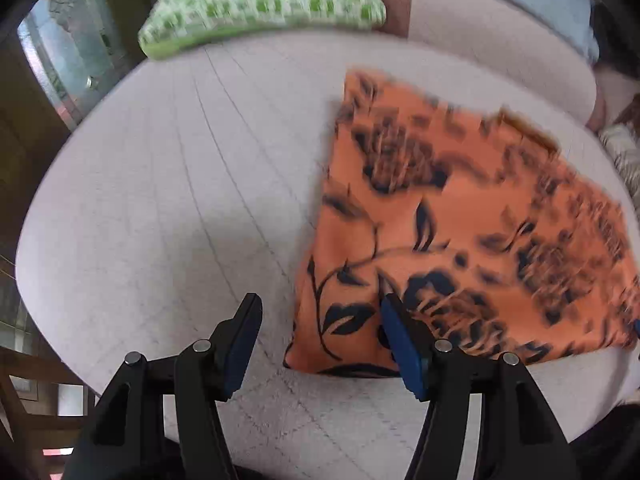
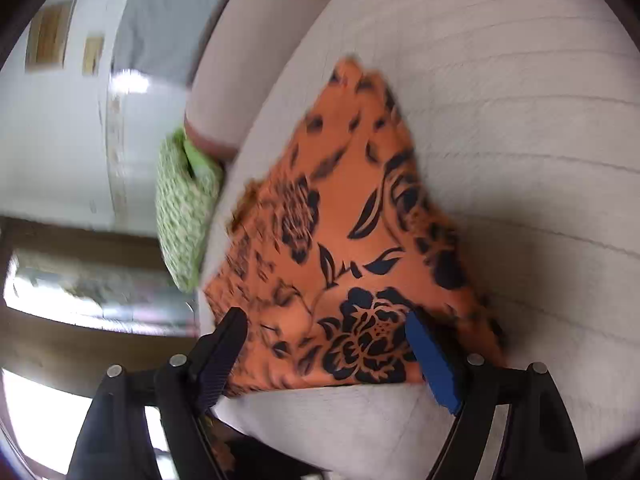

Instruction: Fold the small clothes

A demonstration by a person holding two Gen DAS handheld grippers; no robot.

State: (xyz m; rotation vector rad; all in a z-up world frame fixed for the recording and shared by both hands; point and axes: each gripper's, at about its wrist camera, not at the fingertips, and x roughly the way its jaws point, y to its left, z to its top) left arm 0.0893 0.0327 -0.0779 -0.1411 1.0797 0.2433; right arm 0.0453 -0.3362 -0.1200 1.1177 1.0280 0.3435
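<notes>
An orange cloth with a black flower print lies flat on a pale quilted cushion. My left gripper is open and empty, just above the cloth's near left corner. In the right wrist view the same cloth lies ahead, folded into a rough wedge. My right gripper is open over the cloth's near edge, with the cloth showing between its fingers and nothing held.
A green and white checked cushion sits at the far edge of the seat; it also shows in the right wrist view. A padded backrest rises behind. A glass door stands to the left.
</notes>
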